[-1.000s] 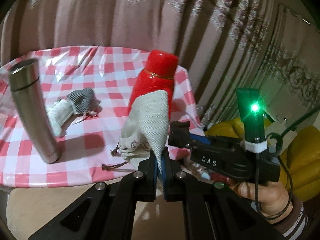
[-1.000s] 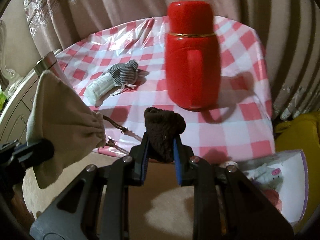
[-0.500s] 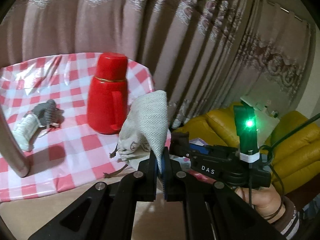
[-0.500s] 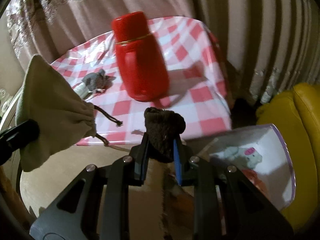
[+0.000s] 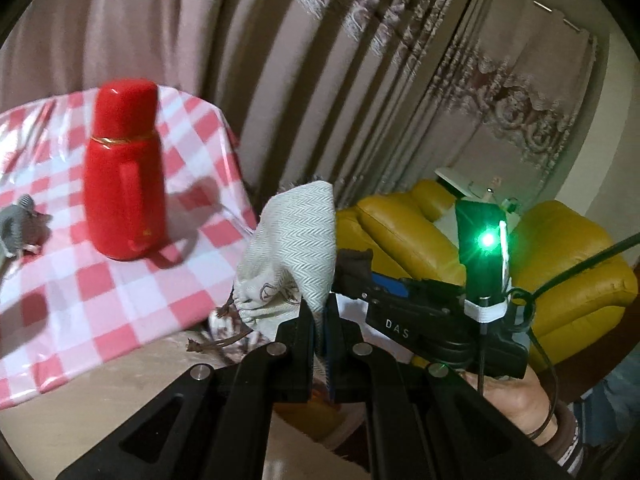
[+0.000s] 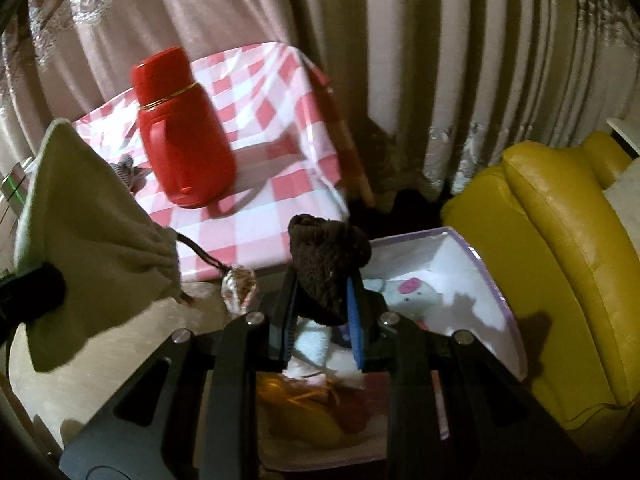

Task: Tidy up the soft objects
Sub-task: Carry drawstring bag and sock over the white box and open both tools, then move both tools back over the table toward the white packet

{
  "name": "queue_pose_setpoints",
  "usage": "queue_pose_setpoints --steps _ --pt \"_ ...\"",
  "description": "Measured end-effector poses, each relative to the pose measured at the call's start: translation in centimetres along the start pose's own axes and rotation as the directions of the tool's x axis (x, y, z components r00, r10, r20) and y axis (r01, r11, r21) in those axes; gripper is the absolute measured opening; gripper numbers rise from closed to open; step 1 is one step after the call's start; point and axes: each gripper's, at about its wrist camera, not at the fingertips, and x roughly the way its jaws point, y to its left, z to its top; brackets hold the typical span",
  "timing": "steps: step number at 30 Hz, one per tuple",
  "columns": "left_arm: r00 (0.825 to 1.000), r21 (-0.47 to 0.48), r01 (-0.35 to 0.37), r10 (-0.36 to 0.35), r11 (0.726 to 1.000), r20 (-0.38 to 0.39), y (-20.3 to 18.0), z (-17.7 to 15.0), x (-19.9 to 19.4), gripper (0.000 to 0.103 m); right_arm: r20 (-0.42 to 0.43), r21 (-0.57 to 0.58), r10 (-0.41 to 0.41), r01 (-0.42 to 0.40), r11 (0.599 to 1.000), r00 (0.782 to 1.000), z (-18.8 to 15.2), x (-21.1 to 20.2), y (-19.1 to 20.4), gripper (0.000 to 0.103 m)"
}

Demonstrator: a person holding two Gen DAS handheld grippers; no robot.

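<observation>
My left gripper [image 5: 323, 320] is shut on a beige drawstring pouch [image 5: 296, 252], held in the air past the table's right edge; the pouch also shows at the left of the right wrist view [image 6: 92, 240]. My right gripper [image 6: 322, 312] is shut on a dark brown fuzzy sock [image 6: 326, 260], held above an open white box with a purple rim [image 6: 500, 308] on the floor. The box holds soft toys, one white with a pink patch [image 6: 412, 292]. A grey striped sock [image 5: 20, 228] lies on the table.
A red thermos jug [image 5: 124, 176] stands on the red-checked tablecloth [image 5: 80, 300]. A yellow leather sofa [image 6: 560, 260] is to the right of the box. Pink curtains hang behind. The right gripper's handle with a green light [image 5: 486, 240] sits right of my left gripper.
Both grippers have swung right, away from the table toward the sofa. The steel flask has left view. The box has come under the right gripper. Both grips are unchanged.
</observation>
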Motion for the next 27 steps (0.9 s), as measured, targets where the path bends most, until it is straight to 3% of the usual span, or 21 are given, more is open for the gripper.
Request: queue_pose_setpoints --steps 3,5,6,7,10,18,23,27 --pt "0.999 -0.023 0.036 -0.037 0.999 -0.037 0.0 -0.1 1.5 0.008 0.01 0.018 -0.03 0.03 0.999 0.999 0.0 -0.3 -0.9 0.029" --pt "0.997 -0.038 0.047 -0.049 0.998 -0.067 0.0 -0.2 2.5 0.027 0.009 0.026 -0.043 0.043 0.999 0.999 -0.1 -0.3 -1.4 0.034" --pt "0.996 -0.048 0.051 -0.054 0.998 -0.071 0.1 -0.3 2.7 0.05 0.007 0.031 -0.048 0.048 0.998 0.999 -0.1 -0.3 -1.6 0.04" --pt "0.996 -0.061 0.056 -0.06 0.997 -0.066 0.3 -0.4 2.7 0.065 0.006 0.032 -0.051 0.05 0.998 0.999 -0.1 -0.2 -1.7 0.05" --pt "0.996 -0.074 0.059 -0.064 0.995 -0.062 0.8 -0.5 2.5 0.067 0.011 0.033 -0.055 0.055 0.998 0.998 -0.2 -0.2 -1.8 0.068" --pt "0.999 -0.124 0.004 -0.009 0.992 -0.039 4.1 -1.4 -0.3 0.067 0.023 0.027 -0.017 0.016 0.999 1.0 -0.1 -0.5 -1.0 0.076" --pt "0.998 -0.188 -0.069 0.066 0.98 -0.019 7.6 -3.3 -3.5 0.067 0.012 0.004 0.027 -0.027 1.0 1.0 -0.2 -0.2 0.6 0.077" --pt "0.987 -0.251 -0.154 0.161 0.956 0.011 11.2 -5.5 -7.7 0.067 -0.009 -0.037 0.076 -0.077 0.996 0.997 -0.4 0.3 3.1 0.078"
